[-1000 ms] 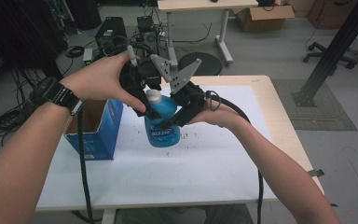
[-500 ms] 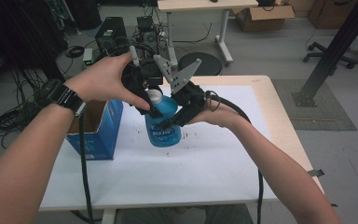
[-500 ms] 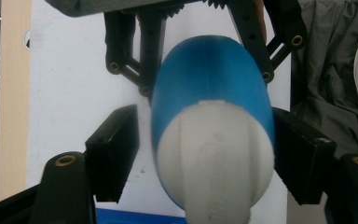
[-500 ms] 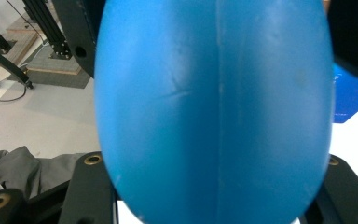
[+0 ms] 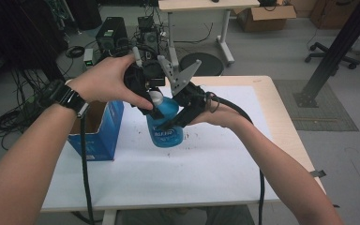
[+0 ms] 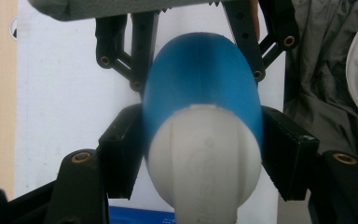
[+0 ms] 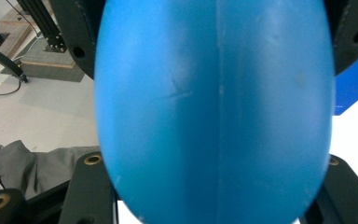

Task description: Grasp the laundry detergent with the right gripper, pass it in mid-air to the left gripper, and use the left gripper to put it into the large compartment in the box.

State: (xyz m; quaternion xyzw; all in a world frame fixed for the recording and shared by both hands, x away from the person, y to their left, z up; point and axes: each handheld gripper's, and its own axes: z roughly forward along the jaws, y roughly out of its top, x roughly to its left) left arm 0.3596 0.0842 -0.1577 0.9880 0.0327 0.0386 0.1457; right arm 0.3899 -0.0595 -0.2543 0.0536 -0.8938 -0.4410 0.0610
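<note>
A blue plastic bottle [image 5: 168, 129] with a white cap [image 5: 155, 97] is held upright just above the white sheet. My left gripper [image 5: 152, 105] comes down from above, and its black jaws close on both sides of the cap [image 6: 205, 158]. My right gripper [image 5: 171, 121] reaches in from the right and is shut on the bottle's body [image 7: 214, 107]. In the left gripper view the right gripper's black linkages sit against the blue body [image 6: 200, 70] beyond the cap. The bottle's base is hidden by the jaws.
An open blue cardboard box [image 5: 98, 133] stands on the left of the white sheet [image 5: 206, 173], which covers the wooden table [image 5: 288, 126]. Dark specks lie on the sheet around the bottle. Grey cloth [image 6: 326, 70] hangs below the table's near edge.
Both hands and the bottle stay almost where they were. The left hand has shifted slightly over the cap.
</note>
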